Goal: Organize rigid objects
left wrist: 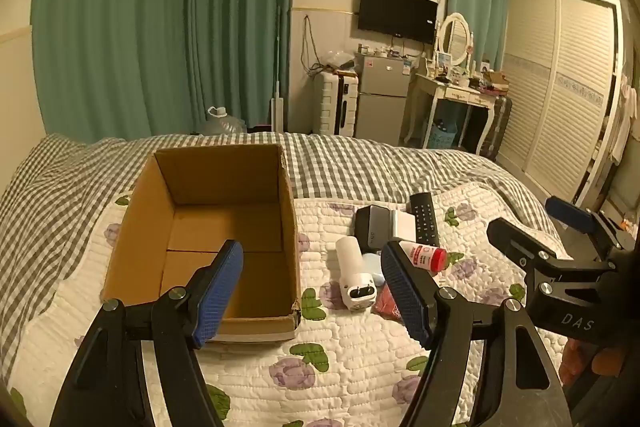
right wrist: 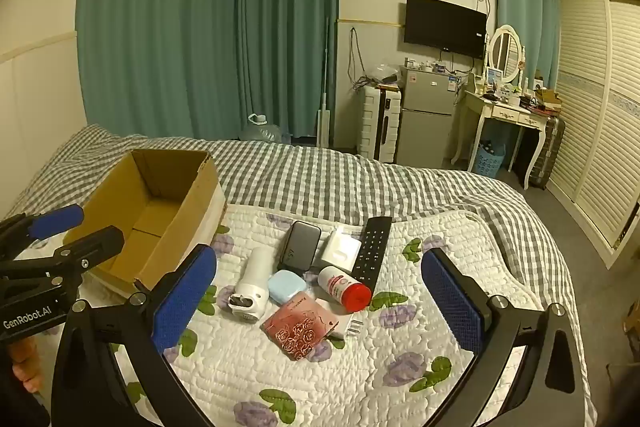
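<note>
An open, empty cardboard box [left wrist: 208, 227] sits on the quilted bed; it also shows in the right wrist view [right wrist: 160, 211]. To its right lies a cluster: a white cylinder device [right wrist: 252, 285], a dark power bank [right wrist: 301, 245], a white box [right wrist: 341, 251], a black remote [right wrist: 372, 251], a red-capped white bottle [right wrist: 345, 287], a light blue case [right wrist: 286, 286] and a red patterned packet [right wrist: 298, 333]. My left gripper [left wrist: 312, 291] is open and empty, above the box's near right corner. My right gripper [right wrist: 318, 307] is open and empty, hovering over the cluster.
The floral quilt [right wrist: 360, 387] lies over a grey checked sheet [right wrist: 340, 179]. Beyond the bed stand teal curtains, a water jug [right wrist: 262, 131], a small fridge [right wrist: 424, 115], a dressing table [right wrist: 504, 115] and a wardrobe [right wrist: 600, 115].
</note>
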Demonstrator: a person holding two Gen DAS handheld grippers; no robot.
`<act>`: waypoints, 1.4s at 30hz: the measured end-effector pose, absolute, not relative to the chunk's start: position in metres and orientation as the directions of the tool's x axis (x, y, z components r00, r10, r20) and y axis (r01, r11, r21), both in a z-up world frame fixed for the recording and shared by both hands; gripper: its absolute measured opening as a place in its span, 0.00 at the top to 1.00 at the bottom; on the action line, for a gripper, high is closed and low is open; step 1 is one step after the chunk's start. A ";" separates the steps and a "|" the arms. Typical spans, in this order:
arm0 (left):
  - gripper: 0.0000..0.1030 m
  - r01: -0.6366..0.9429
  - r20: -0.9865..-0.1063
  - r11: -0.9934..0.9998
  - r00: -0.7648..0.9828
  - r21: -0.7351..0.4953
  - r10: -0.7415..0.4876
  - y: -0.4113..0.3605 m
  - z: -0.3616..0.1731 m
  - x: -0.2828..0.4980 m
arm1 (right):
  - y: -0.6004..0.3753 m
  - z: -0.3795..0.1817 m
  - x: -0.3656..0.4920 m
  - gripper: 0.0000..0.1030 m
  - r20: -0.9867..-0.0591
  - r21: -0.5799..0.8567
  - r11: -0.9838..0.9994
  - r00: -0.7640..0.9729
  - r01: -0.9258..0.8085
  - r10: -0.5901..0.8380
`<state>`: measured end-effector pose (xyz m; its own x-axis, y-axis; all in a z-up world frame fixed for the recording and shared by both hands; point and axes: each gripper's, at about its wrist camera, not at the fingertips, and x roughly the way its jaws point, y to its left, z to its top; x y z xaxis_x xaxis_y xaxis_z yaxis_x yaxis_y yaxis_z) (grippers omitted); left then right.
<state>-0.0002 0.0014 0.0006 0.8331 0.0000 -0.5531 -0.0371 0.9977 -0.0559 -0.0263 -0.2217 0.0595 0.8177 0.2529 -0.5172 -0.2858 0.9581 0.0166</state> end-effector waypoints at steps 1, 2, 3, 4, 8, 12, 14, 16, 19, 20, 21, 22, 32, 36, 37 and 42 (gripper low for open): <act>0.28 -0.038 -0.556 0.998 0.831 -0.059 -0.001 0.002 0.001 0.000 | -0.222 0.059 -0.026 0.00 -0.516 0.020 0.958 0.818 -0.287 0.256; 0.28 -0.038 -0.559 0.997 0.829 -0.060 -0.002 0.002 0.000 0.001 | -0.221 0.059 -0.026 0.00 -0.516 0.020 0.958 0.818 -0.287 0.255; 0.28 -0.039 -0.560 0.998 0.828 -0.058 0.000 0.002 0.000 0.001 | -0.221 0.058 -0.026 0.00 -0.516 0.019 0.958 0.817 -0.288 0.256; 0.28 -0.042 -0.561 0.998 0.828 -0.053 0.005 0.002 0.000 0.001 | -0.221 0.058 -0.026 0.00 -0.516 0.019 0.957 0.818 -0.288 0.256; 0.28 -0.040 -0.566 0.998 0.824 -0.049 0.005 0.002 -0.002 0.001 | -0.221 0.058 -0.027 0.00 -0.513 0.020 0.957 0.818 -0.291 0.259; 0.28 -0.034 -0.567 0.999 0.824 -0.041 0.005 0.001 -0.003 0.002 | -0.225 0.062 -0.028 0.00 -0.513 0.019 0.956 0.818 -0.292 0.260; 0.28 -0.031 -0.567 0.999 0.824 -0.043 0.002 0.001 -0.004 0.003 | -0.222 0.058 -0.025 0.00 -0.519 0.016 0.958 0.817 -0.287 0.253; 0.28 -0.031 -0.565 0.999 0.825 -0.044 0.001 0.004 -0.003 0.000 | -0.223 0.059 -0.025 0.00 -0.518 0.017 0.958 0.816 -0.288 0.254; 0.28 -0.033 -0.567 0.999 0.824 -0.044 0.002 0.004 -0.002 0.000 | -0.220 0.058 -0.027 0.00 -0.520 0.017 0.957 0.815 -0.290 0.257; 0.28 -0.032 -0.567 0.999 0.823 -0.042 0.002 0.003 -0.003 0.000 | -0.219 0.057 -0.027 0.00 -0.520 0.017 0.957 0.815 -0.291 0.257; 0.28 -0.030 -0.568 0.999 0.823 -0.040 0.002 0.003 -0.002 0.000 | -0.219 0.058 -0.029 0.00 -0.520 0.017 0.956 0.814 -0.292 0.258; 0.28 -0.026 -0.566 0.999 0.825 -0.034 0.002 0.002 -0.002 -0.001 | -0.219 0.058 -0.029 0.00 -0.520 0.017 0.957 0.815 -0.291 0.257; 0.28 -0.023 -0.569 0.999 0.822 -0.025 0.004 0.001 -0.002 0.000 | -0.219 0.058 -0.028 0.00 -0.521 0.016 0.957 0.814 -0.291 0.256; 0.28 -0.032 -0.573 0.999 0.819 -0.020 0.014 0.001 -0.003 0.001 | -0.218 0.057 -0.028 0.00 -0.522 0.016 0.957 0.814 -0.291 0.256; 0.28 -0.034 -0.574 0.999 0.819 -0.020 0.017 0.002 -0.003 0.001 | -0.219 0.057 -0.028 0.00 -0.522 0.016 0.957 0.814 -0.291 0.256; 0.28 -0.036 -0.575 0.999 0.818 -0.017 0.019 0.003 -0.003 0.002 | -0.217 0.057 -0.029 0.00 -0.523 0.015 0.957 0.813 -0.291 0.255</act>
